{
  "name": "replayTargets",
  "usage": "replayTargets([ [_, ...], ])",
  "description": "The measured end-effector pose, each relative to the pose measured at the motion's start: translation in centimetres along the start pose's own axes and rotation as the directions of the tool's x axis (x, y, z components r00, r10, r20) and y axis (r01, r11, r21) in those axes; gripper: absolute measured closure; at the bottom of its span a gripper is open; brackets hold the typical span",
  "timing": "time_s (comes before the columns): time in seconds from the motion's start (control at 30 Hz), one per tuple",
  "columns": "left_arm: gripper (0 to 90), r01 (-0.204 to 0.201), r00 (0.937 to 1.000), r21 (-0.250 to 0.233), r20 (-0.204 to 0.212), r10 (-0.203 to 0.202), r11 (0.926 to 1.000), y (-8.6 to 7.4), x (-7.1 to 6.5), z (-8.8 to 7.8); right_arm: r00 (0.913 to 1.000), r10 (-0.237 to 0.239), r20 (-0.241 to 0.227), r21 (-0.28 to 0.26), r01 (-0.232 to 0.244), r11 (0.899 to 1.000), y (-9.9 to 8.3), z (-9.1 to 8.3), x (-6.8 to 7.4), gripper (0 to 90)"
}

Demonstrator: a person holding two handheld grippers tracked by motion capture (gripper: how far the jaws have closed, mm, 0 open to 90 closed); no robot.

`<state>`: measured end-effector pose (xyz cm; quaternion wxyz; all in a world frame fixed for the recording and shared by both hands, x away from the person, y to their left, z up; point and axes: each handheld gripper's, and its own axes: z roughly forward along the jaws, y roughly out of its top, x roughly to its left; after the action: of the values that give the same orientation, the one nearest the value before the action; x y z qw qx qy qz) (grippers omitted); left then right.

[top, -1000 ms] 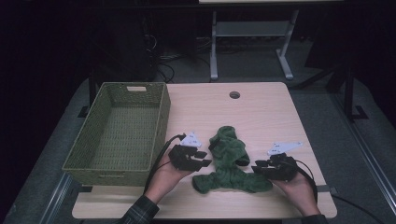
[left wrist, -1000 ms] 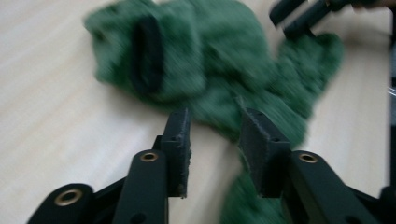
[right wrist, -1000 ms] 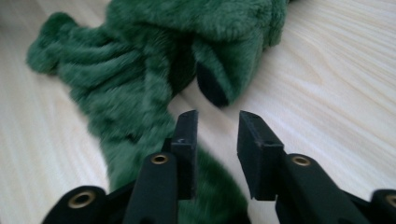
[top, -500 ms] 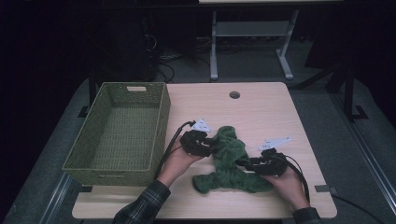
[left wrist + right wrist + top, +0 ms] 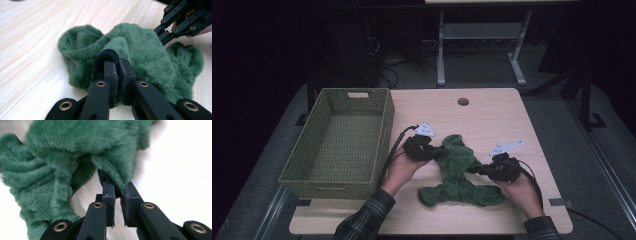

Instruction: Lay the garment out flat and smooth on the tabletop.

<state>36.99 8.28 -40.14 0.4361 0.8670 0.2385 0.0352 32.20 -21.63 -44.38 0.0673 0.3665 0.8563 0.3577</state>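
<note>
Item: green plush garment [image 5: 459,172], crumpled, lying on our bench [image 5: 492,112] near the front edge, just right of the woven basket [image 5: 339,137].

Left hand-held gripper [image 5: 432,152]: we hold it at the garment's left upper edge. In the left gripper view its jaws have just been closing and now stand nearly together, pinching a fold of green plush [image 5: 130,50] with a black trim band [image 5: 106,56] looped over the left jaw.

Right hand-held gripper [image 5: 477,170]: we hold it at the garment's right side, about midway down. In the right gripper view its jaws have likewise just been closing; they clamp a hanging edge of the plush [image 5: 117,170], with a narrow gap left between the pads.

Basket: green wicker, rectangular, at the bench's left side, apart from both hand-held grippers.

Bench: pale wood, with a round cable hole [image 5: 463,101] near the far edge.
</note>
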Motion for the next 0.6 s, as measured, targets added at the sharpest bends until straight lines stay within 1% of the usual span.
replayTargets([
  [0.03,86.0,0.0,1.0,0.0,0.0,0.0,1.0,0.0,0.0,0.0,1.0,0.0,0.0,0.0,0.0,1.0,0.0,0.0,0.0,81.9],
  [0.07,86.0,0.002,1.0,-0.022,-0.005,-0.002,0.9998,0.2,0.0,-0.8,0.9999,-0.002,0.015,-0.016,0.002,1.0,0.5,-0.8,-0.2,82.0],
  [0.1,86.0,0.001,1.0,-0.029,-0.007,-0.001,0.9996,0.2,0.0,-1.1,0.9997,-0.007,0.022,-0.025,0.008,1.0,0.8,-1.3,-0.3,82.2],
  [0.13,86.0,0.001,1.0,-0.029,-0.007,-0.001,0.9996,0.2,0.0,-1.1,0.9995,-0.01,0.029,-0.031,0.011,0.999,1.1,-1.8,-0.3,82.2],
  [0.17,86.0,0.001,0.9999,-0.042,-0.013,-0.001,0.9991,0.3,-0.2,-1.6,0.9989,-0.019,0.044,-0.036,0.021,0.999,1.5,-2.3,-0.3,82.4],
  [0.27,86.0,0.004,0.9996,-0.051,-0.027,-0.006,0.9987,0.4,-0.5,-2.0,0.9967,-0.042,0.07,-0.075,0.047,0.996,2.6,-3.9,0.0,82.5],
  [0.37,86.1,0.005,0.9987,-0.022,-0.05,-0.006,0.9997,0.1,-0.5,-2.1,0.9941,-0.057,0.092,-0.109,0.067,0.992,3.5,-5.2,0.1,82.4],
  [0.43,86.2,0.026,0.9979,0.003,-0.06,-0.026,0.9997,-0.3,-0.4,-1.7,0.9936,-0.055,0.098,-0.108,0.066,0.992,3.7,-5.1,-0.1,82.2],
  [0.5,86.3,0.036,0.9966,0.048,-0.076,-0.032,0.9982,-0.9,-0.1,-1.1,0.9951,-0.049,0.086,-0.1,0.057,0.993,3.6,-4.4,-0.4,82.2],
  [0.53,86.3,0.043,0.9957,0.065,-0.085,-0.037,0.997,-1.2,0.0,-0.7,0.9955,-0.049,0.081,-0.086,0.056,0.995,3.5,-3.9,-0.5,82.1],
  [0.57,86.3,0.057,0.9948,0.082,-0.089,-0.05,0.995,-1.6,0.1,-0.3,0.9956,-0.052,0.078,-0.068,0.057,0.996,3.3,-3.3,-0.5,82.1],
  [0.6,86.3,0.06,0.9942,0.104,-0.095,-0.051,0.9927,-1.9,0.3,0.1,0.9963,-0.048,0.072,-0.052,0.051,0.997,3.2,-2.7,-0.5,82.0],
])
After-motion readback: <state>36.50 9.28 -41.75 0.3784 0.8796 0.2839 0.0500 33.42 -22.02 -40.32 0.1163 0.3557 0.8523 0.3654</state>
